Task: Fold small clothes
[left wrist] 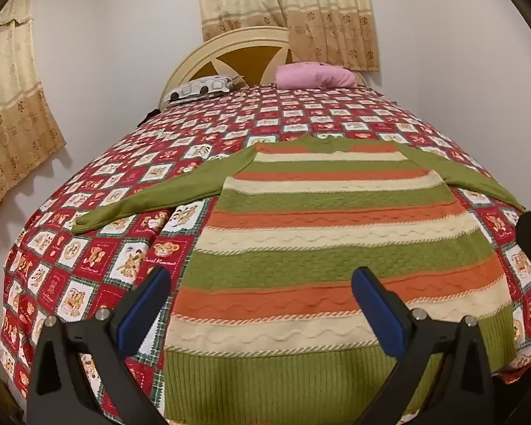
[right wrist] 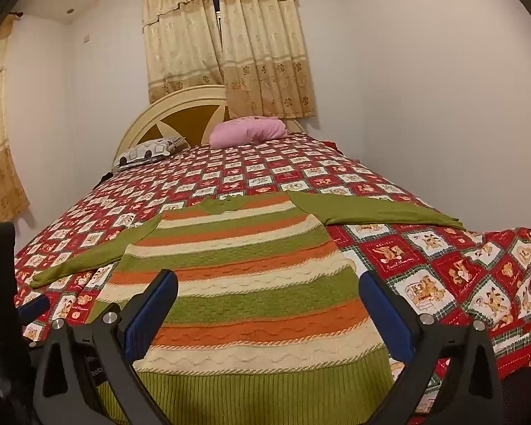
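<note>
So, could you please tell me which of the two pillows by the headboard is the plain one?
The pink pillow, the right-hand one in both views, is plain; the white pillow to its left carries a dark printed pattern.

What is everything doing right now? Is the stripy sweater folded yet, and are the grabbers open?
Striped sweater: unfolded, lying flat on the bedspread, both sleeves spread out.
Left gripper: open, holding nothing.
Right gripper: open, holding nothing.
Bedspread: spread over the bed.
Pink pillow: lying by the headboard.
Curtains: drawn nearly shut, a thin gap in the middle.
</note>
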`<action>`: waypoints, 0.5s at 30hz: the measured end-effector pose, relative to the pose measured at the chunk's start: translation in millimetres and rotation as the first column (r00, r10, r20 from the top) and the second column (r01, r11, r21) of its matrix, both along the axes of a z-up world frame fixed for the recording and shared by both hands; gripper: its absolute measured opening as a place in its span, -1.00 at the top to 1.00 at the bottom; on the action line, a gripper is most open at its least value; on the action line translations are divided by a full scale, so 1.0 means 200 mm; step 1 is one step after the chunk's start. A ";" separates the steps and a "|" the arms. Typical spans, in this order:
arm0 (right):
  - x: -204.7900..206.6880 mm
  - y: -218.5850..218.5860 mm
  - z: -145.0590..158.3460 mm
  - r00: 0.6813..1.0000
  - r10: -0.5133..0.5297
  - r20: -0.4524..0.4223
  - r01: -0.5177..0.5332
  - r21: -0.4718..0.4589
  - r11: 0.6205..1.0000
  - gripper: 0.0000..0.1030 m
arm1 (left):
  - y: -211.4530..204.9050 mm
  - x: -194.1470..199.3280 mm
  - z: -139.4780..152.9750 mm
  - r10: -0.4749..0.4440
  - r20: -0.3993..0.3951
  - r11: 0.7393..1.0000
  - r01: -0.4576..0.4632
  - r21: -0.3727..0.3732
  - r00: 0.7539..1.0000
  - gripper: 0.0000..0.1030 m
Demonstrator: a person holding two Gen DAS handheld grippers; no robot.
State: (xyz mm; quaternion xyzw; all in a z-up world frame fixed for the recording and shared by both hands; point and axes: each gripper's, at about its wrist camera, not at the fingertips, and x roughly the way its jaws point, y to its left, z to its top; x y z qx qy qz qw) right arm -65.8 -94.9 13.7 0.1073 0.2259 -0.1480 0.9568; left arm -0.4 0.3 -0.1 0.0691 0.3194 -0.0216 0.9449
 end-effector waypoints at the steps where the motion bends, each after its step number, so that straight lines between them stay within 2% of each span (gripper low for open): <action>1: 0.00 0.00 0.00 1.000 0.000 0.001 0.000 0.015 1.000 -0.98 | 0.00 0.00 0.00 -0.004 -0.002 1.000 0.004 0.001 1.000 -1.00; 9: -0.01 0.00 0.01 1.000 0.003 -0.007 -0.003 -0.007 1.000 -0.98 | -0.03 0.00 -0.03 0.005 0.007 1.000 -0.005 0.011 1.000 -1.00; 15: -0.01 -0.02 -0.01 1.000 -0.014 -0.017 0.014 0.002 1.000 -0.98 | -0.02 -0.01 -0.01 -0.006 0.001 1.000 0.006 -0.019 1.000 -1.00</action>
